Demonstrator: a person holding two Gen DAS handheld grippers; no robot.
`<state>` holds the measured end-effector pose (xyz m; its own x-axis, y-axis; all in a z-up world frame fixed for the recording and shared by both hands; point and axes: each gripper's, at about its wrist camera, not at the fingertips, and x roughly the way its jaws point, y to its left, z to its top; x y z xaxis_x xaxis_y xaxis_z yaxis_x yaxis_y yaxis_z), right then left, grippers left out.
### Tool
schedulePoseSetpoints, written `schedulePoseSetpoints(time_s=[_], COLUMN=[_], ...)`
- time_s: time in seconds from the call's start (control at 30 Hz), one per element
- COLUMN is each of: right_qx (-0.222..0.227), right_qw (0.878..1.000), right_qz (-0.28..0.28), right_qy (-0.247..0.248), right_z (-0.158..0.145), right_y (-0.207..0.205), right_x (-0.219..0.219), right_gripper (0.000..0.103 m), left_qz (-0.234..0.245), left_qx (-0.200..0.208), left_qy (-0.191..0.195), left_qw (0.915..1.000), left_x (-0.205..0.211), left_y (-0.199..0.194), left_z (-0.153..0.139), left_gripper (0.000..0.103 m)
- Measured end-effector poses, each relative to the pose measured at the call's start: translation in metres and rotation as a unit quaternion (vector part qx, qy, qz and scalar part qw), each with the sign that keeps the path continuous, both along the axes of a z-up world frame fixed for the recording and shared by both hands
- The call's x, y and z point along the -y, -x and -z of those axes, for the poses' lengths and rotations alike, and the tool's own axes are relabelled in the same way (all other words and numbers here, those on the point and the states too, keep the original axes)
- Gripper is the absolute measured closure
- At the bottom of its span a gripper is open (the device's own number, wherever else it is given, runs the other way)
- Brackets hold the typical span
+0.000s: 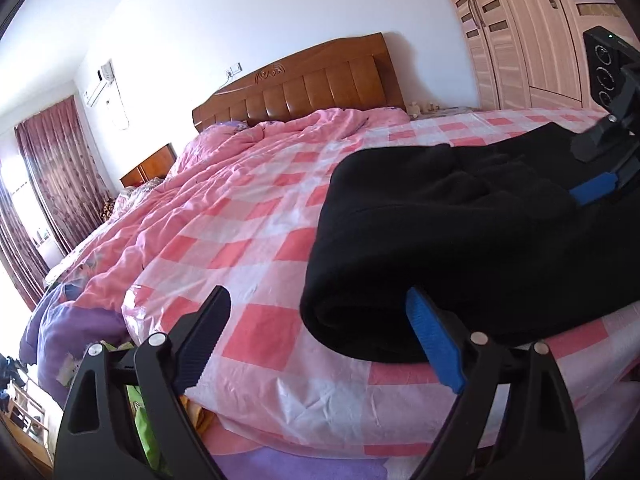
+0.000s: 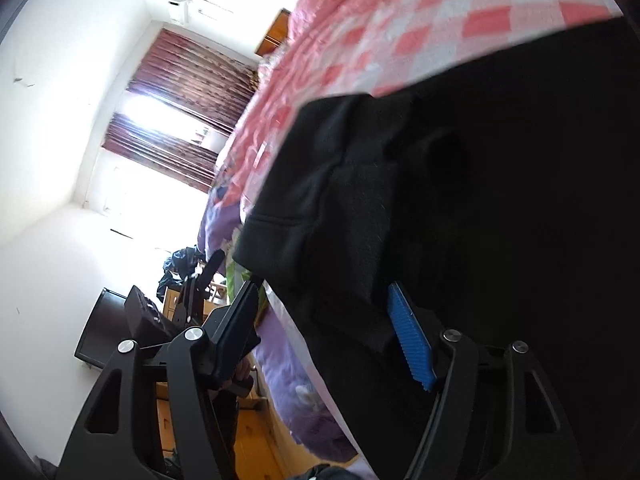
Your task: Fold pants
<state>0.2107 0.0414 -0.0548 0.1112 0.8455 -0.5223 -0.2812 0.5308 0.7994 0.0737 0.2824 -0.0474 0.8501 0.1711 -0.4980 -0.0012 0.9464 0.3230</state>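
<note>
- Left wrist view first, sweeping left to right: the left gripper (image 1: 316,336) sits low at the near edge of the bed, jaws spread wide with nothing between them, its blue pad touching or just beside the fold's rounded near edge.
- Next across, one pair of black pants (image 1: 460,240) lies on the pink checked sheet (image 1: 256,248), already doubled into a thick bundle with that rounded fold facing the camera.
- Far right of this view, the right gripper (image 1: 600,184) rests at the bundle's other side, one blue pad showing against the cloth.
- Right wrist view: the right gripper (image 2: 332,332) has its jaws apart too; the blue finger lies against the pants (image 2: 460,200), the black finger hangs free of them.
- Judgement: the fold looks mostly done, and this reads as a release or tidy-up stage.
- Next move, I reckon, calls for pressing the stack flat or one last fold, without dragging it off the bed's edge.
- Count: one pair of pants, two grippers, one bed.
</note>
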Motion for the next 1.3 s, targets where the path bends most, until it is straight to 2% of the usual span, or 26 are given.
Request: schedulePoseSetpoints(time_s=[0.07,0.13,0.2,0.33,0.37,0.43,0.47,0.5,0.53,0.6,0.67,0.77,0.87,0.93,0.97,1.0,1.03,1.07,1.1,1.13,1.2,1.3], right_qx=[-0.015,-0.003,0.002,0.041,0.037,0.028,0.037,0.060,0.081,0.138,0.165,0.157,0.132,0.097,0.089,0.085,0.079,0.077,0.081,0.096,0.107,0.065], right_qw=[1.000,1.000,1.000,0.999,0.999,0.999,0.998,0.997,0.996,0.989,0.984,0.985,0.984,0.991,0.992,0.993,0.993,0.994,0.994,0.993,0.992,0.996], right_qz=[0.003,0.008,0.012,0.015,0.014,0.025,0.032,0.035,0.036,0.029,0.025,0.023,0.025,0.016,0.013,0.013,0.009,0.005,0.009,0.030,0.050,0.062], right_qy=[-0.003,-0.018,-0.015,0.014,0.018,0.024,0.027,0.027,0.034,0.049,0.062,0.069,0.114,0.094,0.088,0.086,0.085,0.080,0.072,0.062,0.038,0.002], right_z=[0.010,0.009,0.008,0.000,0.003,0.011,0.009,0.001,-0.009,-0.037,-0.050,-0.044,-0.014,0.006,0.009,0.007,0.004,0.000,-0.005,-0.013,-0.022,-0.018], right_y=[-0.002,-0.005,-0.009,-0.015,-0.016,-0.016,-0.014,-0.009,-0.003,0.013,0.024,0.037,0.032,0.021,0.019,0.018,0.018,0.019,0.019,0.022,0.024,0.008], right_x=[-0.001,-0.003,-0.006,-0.020,-0.020,-0.021,-0.020,-0.019,-0.020,-0.022,-0.023,-0.019,-0.019,-0.020,-0.019,-0.017,-0.015,-0.012,-0.008,0.003,0.020,0.034], right_gripper=[0.036,0.039,0.049,0.060,0.066,0.088,0.093,0.093,0.093,0.093,0.093,0.093,0.093,0.092,0.089,0.080,0.075,0.050,0.013,0.004,0.004,0.004], left_qz=[-0.003,-0.010,-0.015,-0.019,-0.020,-0.016,-0.010,0.002,0.008,0.008,0.009,0.010,0.009,0.005,-0.002,-0.007,-0.010,-0.011,-0.013,-0.016,-0.020,-0.022], left_qx=[-0.009,-0.016,-0.013,-0.002,-0.007,-0.020,-0.025,-0.031,-0.030,-0.013,-0.012,-0.016,-0.023,-0.021,-0.019,-0.016,-0.014,-0.012,-0.011,-0.011,-0.006,0.008], left_qy=[-0.001,-0.004,-0.002,0.001,-0.007,-0.013,-0.007,0.009,0.022,0.010,0.005,0.004,-0.003,-0.007,-0.012,-0.017,-0.019,-0.020,-0.019,-0.020,-0.025,-0.026], left_qw=[1.0000,0.9998,0.9998,0.9998,0.9998,0.9996,0.9996,0.9995,0.9993,0.9998,0.9999,0.9998,0.9997,0.9997,0.9997,0.9997,0.9997,0.9997,0.9997,0.9996,0.9995,0.9994], left_x=[-0.008,-0.013,-0.013,-0.014,-0.014,-0.013,-0.014,-0.015,-0.015,-0.010,-0.009,-0.011,-0.010,-0.010,-0.009,-0.008,-0.009,-0.010,-0.012,-0.013,-0.015,-0.013], left_y=[-0.001,-0.005,-0.007,-0.006,-0.009,-0.015,-0.017,-0.018,-0.016,-0.009,-0.004,0.000,0.000,-0.001,-0.001,-0.001,-0.001,0.000,0.000,0.001,0.004,0.011], left_z=[0.011,0.019,0.019,0.011,0.012,0.016,0.018,0.019,0.017,0.014,0.013,0.017,0.023,0.024,0.023,0.022,0.021,0.020,0.020,0.019,0.018,0.013], left_gripper=[0.014,0.014,0.014,0.016,0.021,0.034,0.055,0.072,0.073,0.075,0.076,0.075,0.071,0.065,0.056,0.047,0.043,0.041,0.040,0.040,0.040,0.039])
